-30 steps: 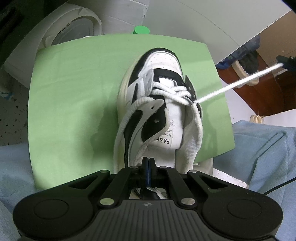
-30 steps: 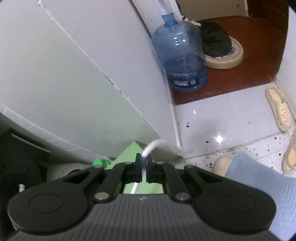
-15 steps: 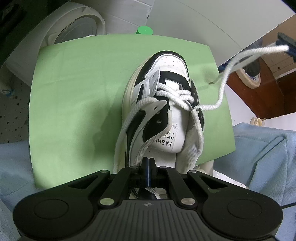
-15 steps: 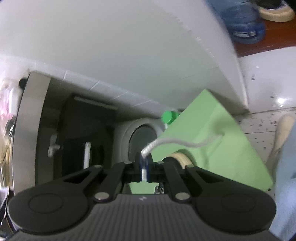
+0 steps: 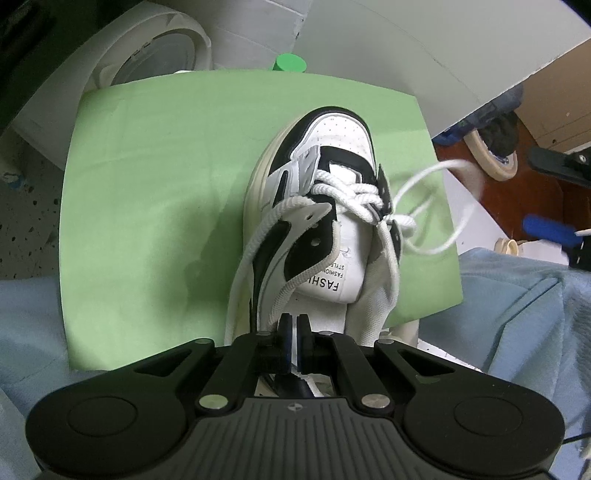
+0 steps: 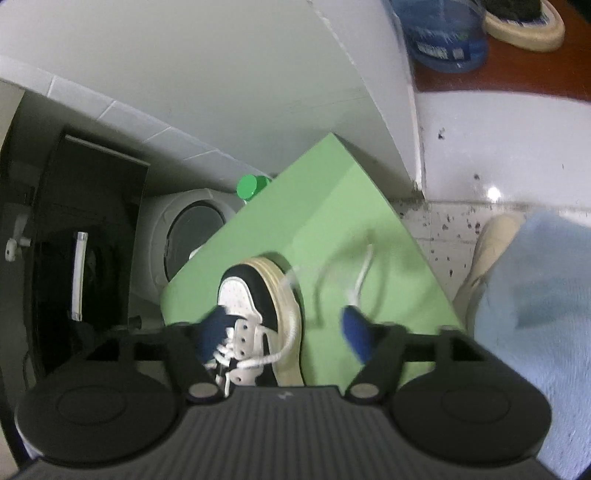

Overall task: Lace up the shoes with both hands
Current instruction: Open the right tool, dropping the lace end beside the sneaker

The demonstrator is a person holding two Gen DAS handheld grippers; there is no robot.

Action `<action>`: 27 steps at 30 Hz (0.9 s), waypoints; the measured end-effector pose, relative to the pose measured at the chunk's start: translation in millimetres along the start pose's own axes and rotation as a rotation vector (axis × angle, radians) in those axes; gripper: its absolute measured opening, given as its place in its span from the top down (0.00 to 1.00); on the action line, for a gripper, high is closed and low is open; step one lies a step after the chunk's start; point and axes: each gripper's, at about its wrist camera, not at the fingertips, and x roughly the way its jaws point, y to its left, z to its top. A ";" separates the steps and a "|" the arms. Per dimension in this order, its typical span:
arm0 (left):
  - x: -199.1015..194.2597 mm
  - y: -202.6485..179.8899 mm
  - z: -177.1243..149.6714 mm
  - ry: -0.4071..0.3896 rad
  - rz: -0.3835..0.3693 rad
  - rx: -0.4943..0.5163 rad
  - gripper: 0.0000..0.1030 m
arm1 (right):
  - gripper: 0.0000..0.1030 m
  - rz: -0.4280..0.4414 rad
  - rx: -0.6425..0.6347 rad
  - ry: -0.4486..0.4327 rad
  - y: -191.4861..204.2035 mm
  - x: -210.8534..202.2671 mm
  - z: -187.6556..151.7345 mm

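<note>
Home utility corner: white washing machine against tiled wall, speckled terrazzo floor, blue water jug, beige slipper, pet bed.

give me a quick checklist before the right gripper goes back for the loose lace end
1. Right gripper open and empty: ok, fingers spread wide, nothing between them.
2. Loose lace end located: ok, curling slack over the green mat on the shoe's right side; blurred, probably still in motion.
3. Left gripper shut at the shoe's heel end: ok; what it pinches, cannot tell.
4. Shoe upright on the mat: ok.
5. Next eyelet free: ok, unlaced holes show on the flap.
</note>
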 end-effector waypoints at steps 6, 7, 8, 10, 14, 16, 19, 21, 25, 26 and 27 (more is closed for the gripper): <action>-14.3 -1.3 -2.8 -0.018 0.002 0.016 0.95 | 0.00 0.000 0.040 0.001 -7.5 -6.4 -14.7; -16.8 -1.0 -3.1 -0.019 0.001 0.015 0.95 | 0.00 -0.007 0.038 0.002 -7.3 -8.1 -18.3; -19.3 0.3 -3.4 -0.023 0.006 0.009 0.94 | 0.00 -0.016 0.035 0.006 -7.0 -9.0 -22.0; -24.1 3.5 -3.8 -0.033 0.020 -0.008 0.84 | 0.00 -0.041 0.023 0.026 -5.0 -7.6 -29.1; -27.8 14.0 -3.6 -0.072 0.119 -0.064 0.53 | 0.00 -0.108 -0.073 0.036 9.4 -2.6 -46.1; -28.6 18.3 -3.3 -0.082 0.132 -0.079 0.52 | 0.00 -0.120 -0.129 0.029 18.9 -1.4 -53.3; -29.8 24.8 -2.8 -0.098 0.152 -0.100 0.48 | 0.00 -0.150 -0.210 0.015 33.4 2.3 -65.4; -33.3 21.9 -4.3 -0.149 0.192 -0.074 0.47 | 0.00 -0.189 -0.268 -0.001 42.9 5.7 -75.0; -39.7 15.2 -9.0 -0.232 0.202 -0.010 0.44 | 0.00 -0.236 -0.406 -0.040 63.3 8.6 -94.5; -40.7 14.2 -9.9 -0.244 0.195 0.002 0.43 | 0.00 -0.231 -0.437 -0.040 67.7 8.4 -99.0; -41.6 12.7 -10.9 -0.252 0.194 0.017 0.43 | 0.00 -0.229 -0.461 -0.039 71.4 8.2 -103.2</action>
